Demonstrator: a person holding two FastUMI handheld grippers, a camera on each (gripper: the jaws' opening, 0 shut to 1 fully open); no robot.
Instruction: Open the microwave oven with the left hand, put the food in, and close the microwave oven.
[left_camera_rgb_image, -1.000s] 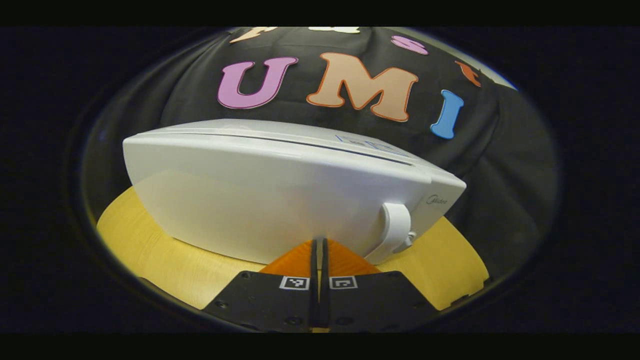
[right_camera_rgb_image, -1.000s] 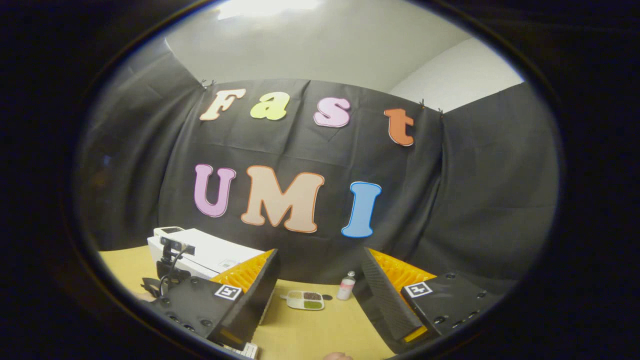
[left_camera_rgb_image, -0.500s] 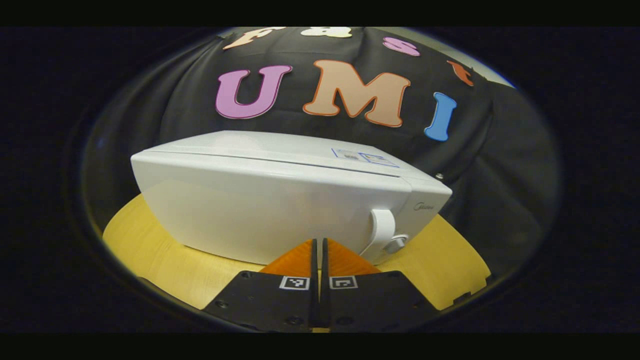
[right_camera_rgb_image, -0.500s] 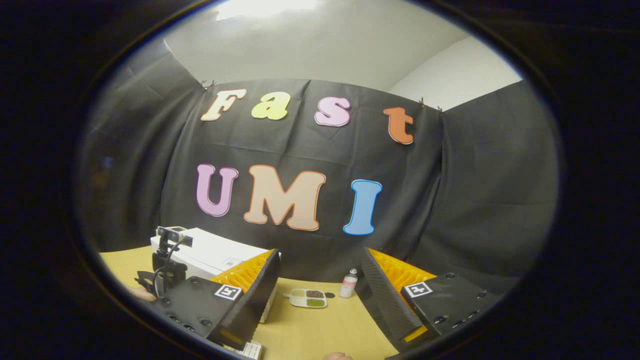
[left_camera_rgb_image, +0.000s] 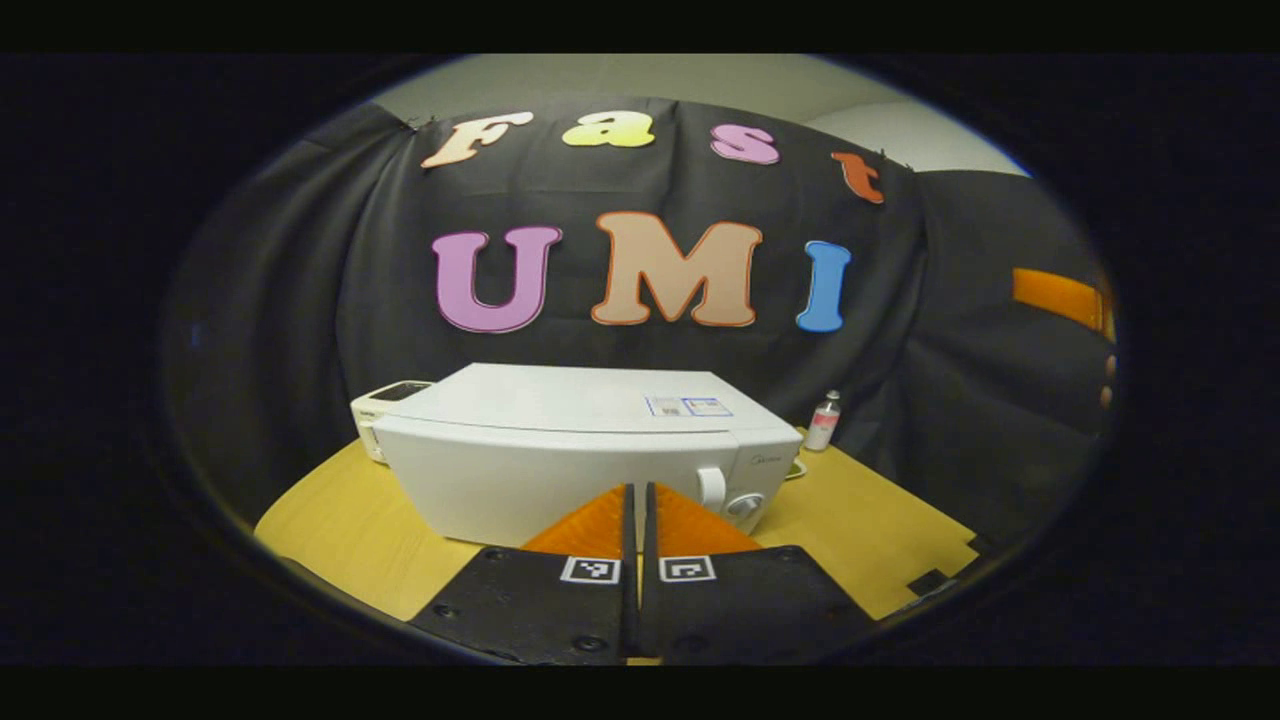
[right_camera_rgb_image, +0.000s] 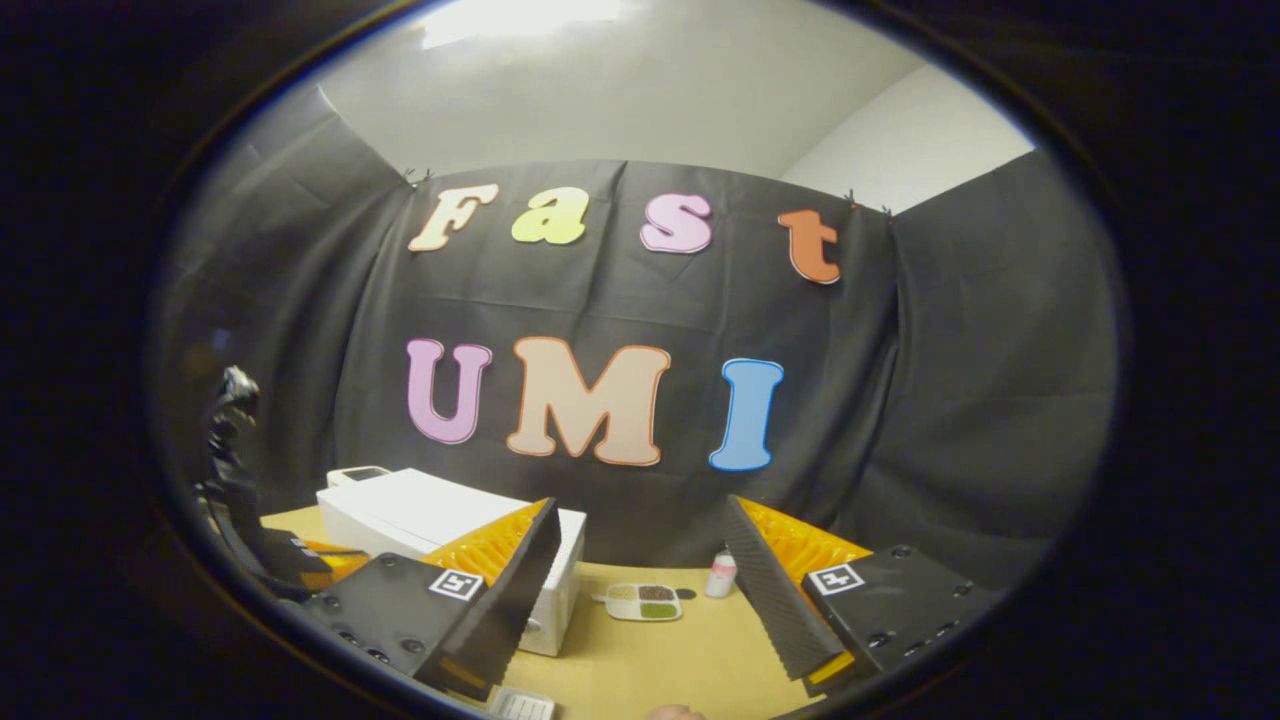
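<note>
The white microwave (left_camera_rgb_image: 560, 460) stands on the yellow table with its door closed; its handle (left_camera_rgb_image: 711, 487) and knob (left_camera_rgb_image: 745, 505) are on the right of the front. My left gripper (left_camera_rgb_image: 637, 492) is shut with nothing in it and sits back from the door, pointing at the front near the handle. In the right gripper view the microwave (right_camera_rgb_image: 420, 508) stands at the left. The food tray (right_camera_rgb_image: 645, 601), with several compartments, lies on the table ahead of my right gripper (right_camera_rgb_image: 641, 510), which is open and empty.
A small bottle (right_camera_rgb_image: 720, 573) stands behind the tray, also seen right of the microwave as the bottle (left_camera_rgb_image: 824, 420). A small white device (left_camera_rgb_image: 388, 402) sits behind the microwave's left side. The table (left_camera_rgb_image: 880, 520) has bare surface to the right.
My left gripper has drawn back and up from the microwave, which now looks smaller and farther. The door stayed closed. The right gripper barely moved and stays open.
</note>
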